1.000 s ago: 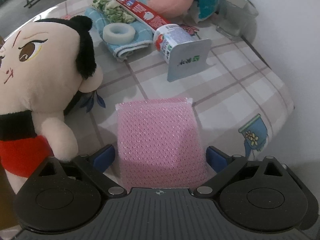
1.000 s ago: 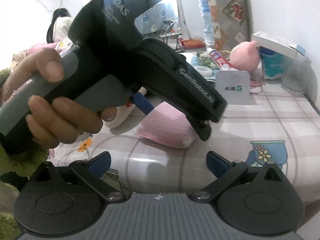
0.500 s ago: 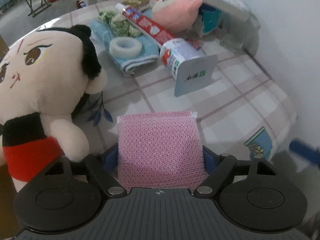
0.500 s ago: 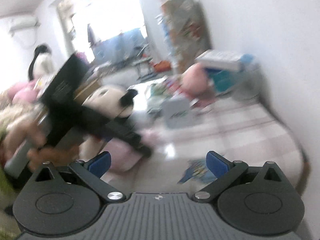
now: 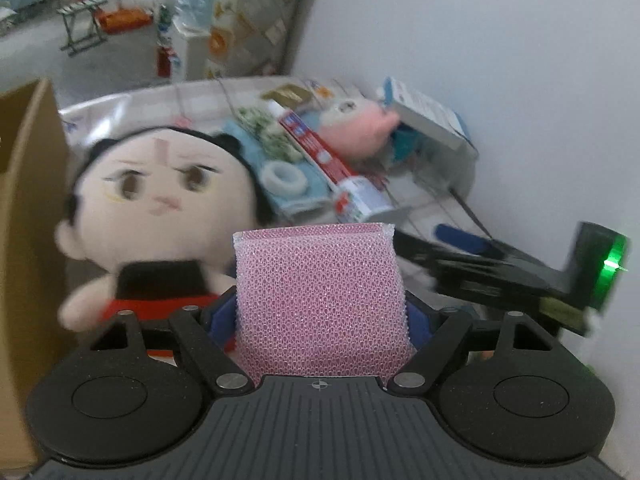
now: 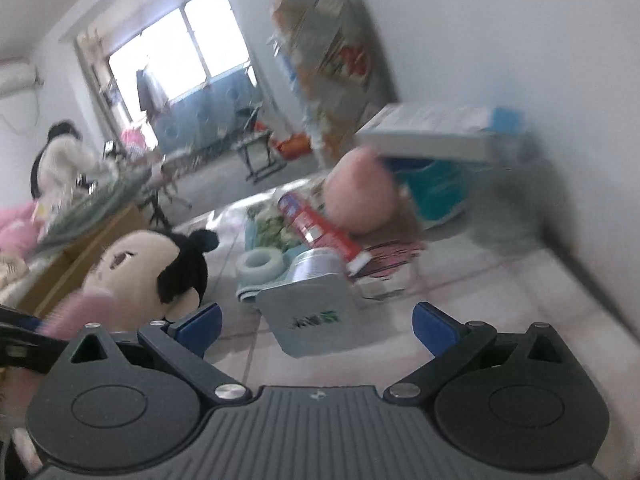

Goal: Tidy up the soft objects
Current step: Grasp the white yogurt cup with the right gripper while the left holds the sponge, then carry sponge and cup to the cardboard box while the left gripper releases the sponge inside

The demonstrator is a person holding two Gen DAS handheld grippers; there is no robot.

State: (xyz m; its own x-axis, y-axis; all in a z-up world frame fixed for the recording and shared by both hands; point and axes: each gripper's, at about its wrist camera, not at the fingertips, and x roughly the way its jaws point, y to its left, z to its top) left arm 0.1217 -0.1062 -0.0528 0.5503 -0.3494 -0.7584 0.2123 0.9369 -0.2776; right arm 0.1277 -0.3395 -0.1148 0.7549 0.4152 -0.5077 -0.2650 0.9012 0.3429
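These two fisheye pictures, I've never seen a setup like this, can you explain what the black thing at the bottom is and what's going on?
A person holds a hand gripper in each hand; each has a camera looking along its two blue-tipped fingers. The left view shows the left gripper shut on a pink mesh sponge, lifted in front of a big-headed plush doll. The right view shows the right gripper open and empty. On the tiled tablecloth lie a toothpaste tube, a tape roll, a pink plush and a blue cloth. A cardboard box stands at left.
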